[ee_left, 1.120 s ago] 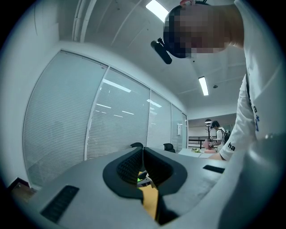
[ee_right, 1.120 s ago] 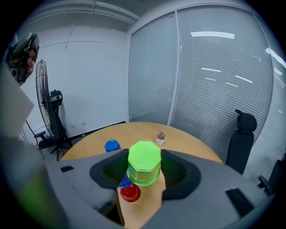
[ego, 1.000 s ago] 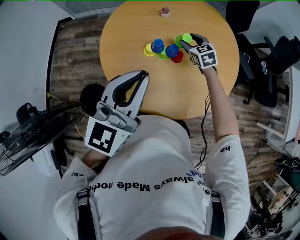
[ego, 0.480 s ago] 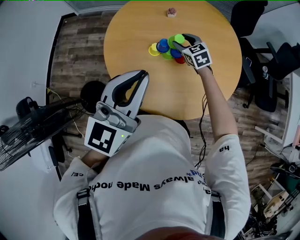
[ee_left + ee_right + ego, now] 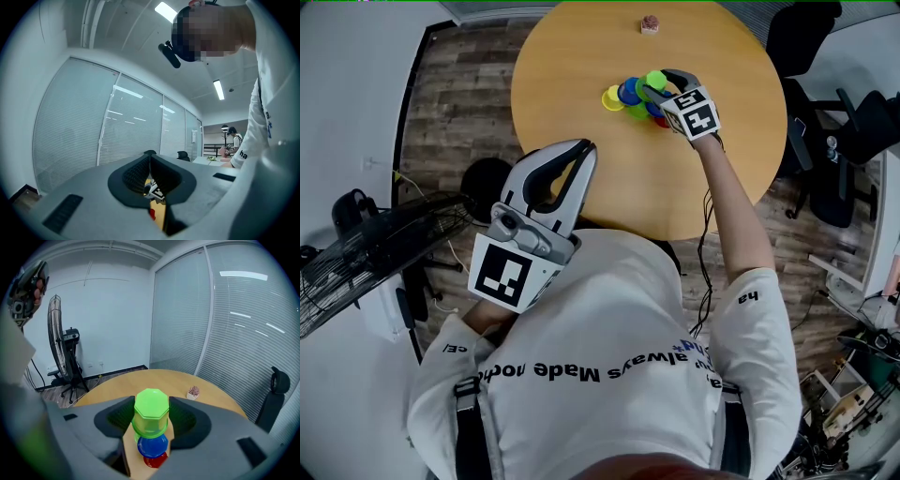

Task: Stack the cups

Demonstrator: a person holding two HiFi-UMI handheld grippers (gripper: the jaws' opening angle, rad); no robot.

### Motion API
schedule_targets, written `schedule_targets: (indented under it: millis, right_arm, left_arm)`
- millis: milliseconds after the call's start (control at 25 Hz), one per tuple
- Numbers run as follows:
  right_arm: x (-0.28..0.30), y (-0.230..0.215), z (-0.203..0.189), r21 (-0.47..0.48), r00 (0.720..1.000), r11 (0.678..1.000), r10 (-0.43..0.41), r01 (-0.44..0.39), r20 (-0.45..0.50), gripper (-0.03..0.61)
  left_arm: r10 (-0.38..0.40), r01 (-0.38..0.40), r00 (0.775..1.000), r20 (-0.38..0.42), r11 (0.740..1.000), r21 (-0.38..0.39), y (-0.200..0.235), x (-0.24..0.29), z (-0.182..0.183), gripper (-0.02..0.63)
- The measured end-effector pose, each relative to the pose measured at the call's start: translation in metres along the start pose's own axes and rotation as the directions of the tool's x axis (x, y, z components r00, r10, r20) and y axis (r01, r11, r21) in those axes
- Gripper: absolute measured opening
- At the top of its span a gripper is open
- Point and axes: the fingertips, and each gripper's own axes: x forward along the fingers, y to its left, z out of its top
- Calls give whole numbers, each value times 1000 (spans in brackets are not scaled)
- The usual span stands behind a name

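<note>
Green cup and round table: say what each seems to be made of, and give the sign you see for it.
The green cup is probably plastic, smooth with a slight sheen: uniform bright colour and a crisply moulded eight-sided end. The round table looks like wood or wood-look laminate, matt: an even tan top, with no grain clear enough to decide which.

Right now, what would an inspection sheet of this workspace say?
Surface: round wooden table.
Job's things: green cup held in the jaws; blue cup, red cup and yellow cup clustered on the table.
Clutter: small potted plant.
Grippers: right gripper shut on the green cup; left gripper shut, empty, off the table.
Cables: black cable beside the right arm.
Surroundings: floor fan, office chairs, glass walls with blinds.
</note>
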Motion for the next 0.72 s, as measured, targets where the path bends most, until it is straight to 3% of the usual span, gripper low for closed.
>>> schedule_targets:
  millis: [320,720]
  right_arm:
    - [-7,-1,3,19,999,1000,-1,1,35,267]
    - [-69,9,33,68,982,995,-80,69,169,256]
  left_arm:
    - [-5,5,1000,16,1000,1,3,0,0,32]
    - [-37,37,999,5,999,-1,-3,4,-2,32]
